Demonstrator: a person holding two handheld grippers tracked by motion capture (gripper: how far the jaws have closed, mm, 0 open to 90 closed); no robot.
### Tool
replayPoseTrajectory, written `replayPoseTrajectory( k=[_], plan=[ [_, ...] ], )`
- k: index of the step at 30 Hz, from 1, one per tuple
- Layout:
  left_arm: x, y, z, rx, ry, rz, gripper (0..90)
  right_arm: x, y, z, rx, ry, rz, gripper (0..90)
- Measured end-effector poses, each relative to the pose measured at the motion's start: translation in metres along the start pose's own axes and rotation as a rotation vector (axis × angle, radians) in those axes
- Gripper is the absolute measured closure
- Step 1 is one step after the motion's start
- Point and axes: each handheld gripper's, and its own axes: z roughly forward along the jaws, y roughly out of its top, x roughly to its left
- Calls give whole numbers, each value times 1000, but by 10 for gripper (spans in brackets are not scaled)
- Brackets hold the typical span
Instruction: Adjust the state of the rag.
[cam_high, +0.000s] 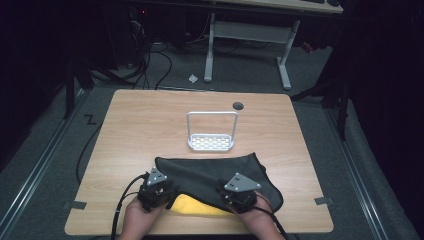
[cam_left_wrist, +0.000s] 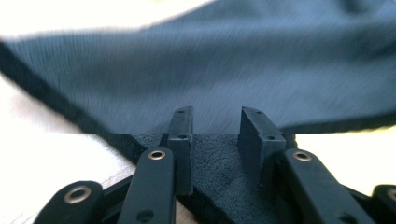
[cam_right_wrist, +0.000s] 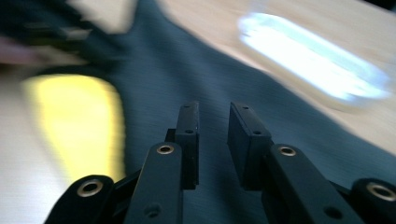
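Note:
A dark cloth (cam_high: 210, 172) lies spread on the near half of the wooden table (cam_high: 150, 120), partly over a yellow cloth (cam_high: 192, 205) at the front edge. My left gripper (cam_high: 157, 187) rests at the dark cloth's near left corner. In the left gripper view its jaws (cam_left_wrist: 217, 114) stand apart, with the cloth's hemmed edge (cam_left_wrist: 224, 182) lying between them and the pads not pressing on it. My right gripper (cam_high: 239, 192) is over the cloth's near right part. Its jaws (cam_right_wrist: 215, 109) are parted above the dark fabric (cam_right_wrist: 196, 70), with the yellow cloth (cam_right_wrist: 79, 116) to their left.
A small white wire rack (cam_high: 212, 142) with a tall handle stands at the table's middle, just beyond the cloth, and appears blurred in the right gripper view (cam_right_wrist: 313, 60). A round cable hole (cam_high: 238, 105) sits near the far edge. Cables trail off the front.

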Motion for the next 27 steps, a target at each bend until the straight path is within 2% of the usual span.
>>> replayPoseTrajectory(
  k=[5,6,8,10,11,13,18,21,23,24,27],
  plan=[
    [0,0,-1,11,10,21,696,-51,-14,5,52,-156,57,786],
    [1,1,0,7,18,17,697,-63,-16,8,67,-178,74,786],
    [5,3,1,8,45,38,709,-83,-20,15,110,-218,114,786],
    [15,8,5,10,88,49,717,-97,-25,18,146,-249,132,786],
    [22,11,6,11,98,38,722,-102,-29,18,165,-253,141,786],
    [35,16,9,6,114,15,743,-108,-44,19,222,-266,129,787],
    [58,21,10,-10,107,-17,738,-113,-51,12,214,-280,139,798],
    [62,17,6,-24,95,-47,722,-121,-53,12,206,-290,155,814],
    [60,14,2,-33,94,-57,715,-124,-54,13,198,-292,178,813],
    [59,12,-1,-34,94,-70,700,-124,-54,14,198,-296,174,812],
    [52,9,-13,-84,38,-123,696,-119,-55,14,195,-316,152,804]
  ],
)
